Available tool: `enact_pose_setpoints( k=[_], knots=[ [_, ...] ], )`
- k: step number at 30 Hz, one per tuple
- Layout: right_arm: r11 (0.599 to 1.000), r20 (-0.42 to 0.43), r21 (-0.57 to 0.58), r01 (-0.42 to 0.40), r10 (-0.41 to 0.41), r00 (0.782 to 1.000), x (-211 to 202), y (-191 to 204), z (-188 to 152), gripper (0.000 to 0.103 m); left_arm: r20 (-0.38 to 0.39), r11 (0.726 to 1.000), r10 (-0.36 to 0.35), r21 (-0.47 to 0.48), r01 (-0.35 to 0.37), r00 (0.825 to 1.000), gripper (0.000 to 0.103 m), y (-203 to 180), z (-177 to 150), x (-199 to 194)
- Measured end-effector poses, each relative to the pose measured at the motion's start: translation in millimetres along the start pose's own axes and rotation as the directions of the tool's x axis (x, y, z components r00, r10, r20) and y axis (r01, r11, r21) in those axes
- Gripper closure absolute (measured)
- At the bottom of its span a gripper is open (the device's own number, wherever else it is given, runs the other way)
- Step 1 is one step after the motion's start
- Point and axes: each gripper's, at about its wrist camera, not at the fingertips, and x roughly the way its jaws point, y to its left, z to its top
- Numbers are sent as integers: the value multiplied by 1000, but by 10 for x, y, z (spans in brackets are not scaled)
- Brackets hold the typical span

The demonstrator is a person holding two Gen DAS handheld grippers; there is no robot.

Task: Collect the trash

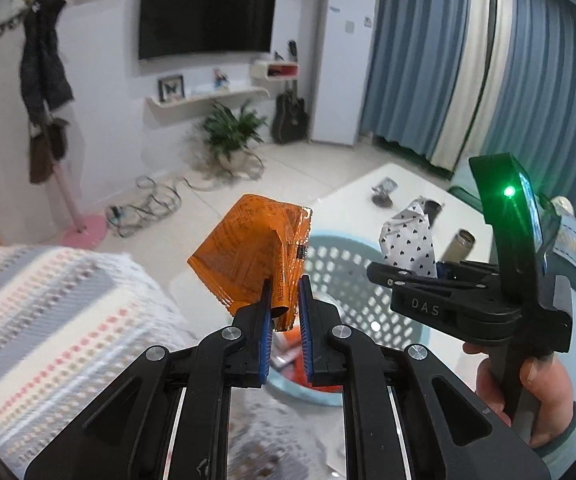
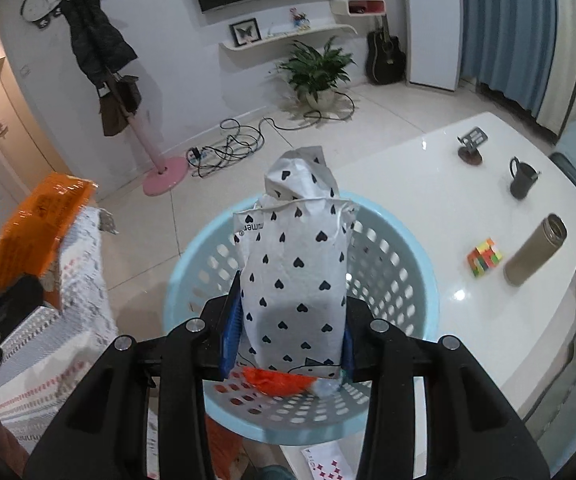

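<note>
Crinkled orange wrapper (image 1: 248, 248) pinched in left tool (image 1: 284, 312); heart-print white pack (image 2: 295, 276) gripped in right tool (image 2: 288, 344).

White glossy table (image 2: 427, 184) on the right carries a dark mug (image 2: 521, 179), a tan flask (image 2: 535, 250) lying on its side, a colourful cube puzzle (image 2: 484, 258) and a small stand (image 2: 472, 145); blue basket's (image 2: 415, 264) footing is hidden.

Both wrist views angled down, close (sharing basket (image 1: 371, 280)).
</note>
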Motion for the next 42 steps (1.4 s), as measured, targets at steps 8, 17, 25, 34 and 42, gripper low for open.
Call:
enact_pose_setpoints(
  k=[8, 17, 25, 34, 42],
  knots=[
    [999, -75, 35, -4, 6, 997, 235, -125, -133, 57, -108, 996, -79, -47, 74, 991, 89, -7, -107, 448],
    [997, -76, 80, -10, 16, 997, 208, -180, -153, 34, -62, 991, -111, -84, 106, 992, 40, 99, -168, 286],
    [998, -61, 70, 1, 3, 998, 69, -40, -142, 15, 32, 994, -41, -99, 44, 999, 26, 204, -199, -177],
    [998, -76, 58, 16, -12, 997, 37, 94, -142, 13, 100, 995, 10, -96, 0, 995, 25, 298, -218, -609],
    [999, 2, 28, 18, -18, 1000, -299, 253, -146, 13, 141, 990, 36, -144, -15, 989, 19, 463, -323, -874]
  ],
)
